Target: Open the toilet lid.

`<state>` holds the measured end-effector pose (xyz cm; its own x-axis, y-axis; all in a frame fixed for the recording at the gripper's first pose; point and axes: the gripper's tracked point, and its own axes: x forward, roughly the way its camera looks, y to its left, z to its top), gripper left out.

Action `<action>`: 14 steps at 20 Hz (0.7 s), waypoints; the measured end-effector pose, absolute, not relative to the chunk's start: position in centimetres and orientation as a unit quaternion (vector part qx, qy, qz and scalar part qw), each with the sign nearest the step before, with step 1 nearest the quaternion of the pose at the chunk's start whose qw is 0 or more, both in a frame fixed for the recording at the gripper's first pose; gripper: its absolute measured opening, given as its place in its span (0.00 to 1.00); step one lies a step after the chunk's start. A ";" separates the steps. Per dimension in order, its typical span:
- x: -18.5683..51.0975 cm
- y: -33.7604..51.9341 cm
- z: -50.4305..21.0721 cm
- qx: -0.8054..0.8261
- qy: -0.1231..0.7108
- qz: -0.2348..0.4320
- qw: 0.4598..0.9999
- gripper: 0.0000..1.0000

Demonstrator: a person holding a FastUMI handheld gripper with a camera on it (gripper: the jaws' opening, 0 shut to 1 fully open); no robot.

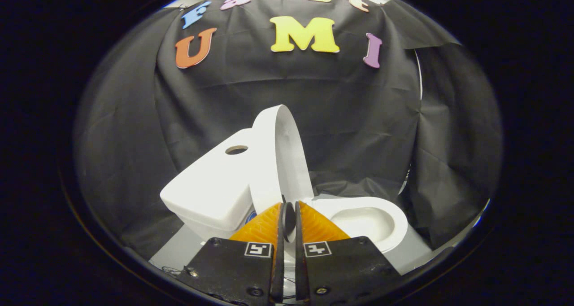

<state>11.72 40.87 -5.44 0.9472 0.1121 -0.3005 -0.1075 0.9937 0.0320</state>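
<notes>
Nearest the lens: claw (287,212), its 2 fingers (262,227) drawn nearly together with a thin slit between, nothing clamped. Tips pointing toward 12 o'clock, ending at the foot of the toilet lid (280,158). Raised upright, that white lid, standing on edge and leaning back against the tank (210,187), directly ahead of the fingertips. At 10 o'clock from the tips, the white tank, with a round hole (236,150) in its top face. At 3 o'clock from the tips, just beside them, the open bowl (370,223), white, its oval hollow exposed. Beneath the toilet, a pale surface (177,250), seen at 8 o'clock from the tips, beside the left finger. Behind everything, at 12 o'clock, the booth's black cloth wall (358,117), creased and hanging in folds.
</notes>
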 end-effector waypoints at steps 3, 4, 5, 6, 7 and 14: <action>11.6 41.3 -5.4 -0.049 0.153 0.054 0.985 0.13; 11.6 41.3 -5.3 -0.064 0.148 0.057 0.985 0.13; 11.6 41.3 -5.1 -0.079 0.146 0.065 0.984 0.13; 11.3 41.3 -4.7 -0.087 0.139 0.082 0.983 0.14; 11.0 41.0 -4.0 -0.079 0.124 0.099 0.984 0.16; 6.4 33.2 6.9 0.017 -0.026 0.121 0.992 0.75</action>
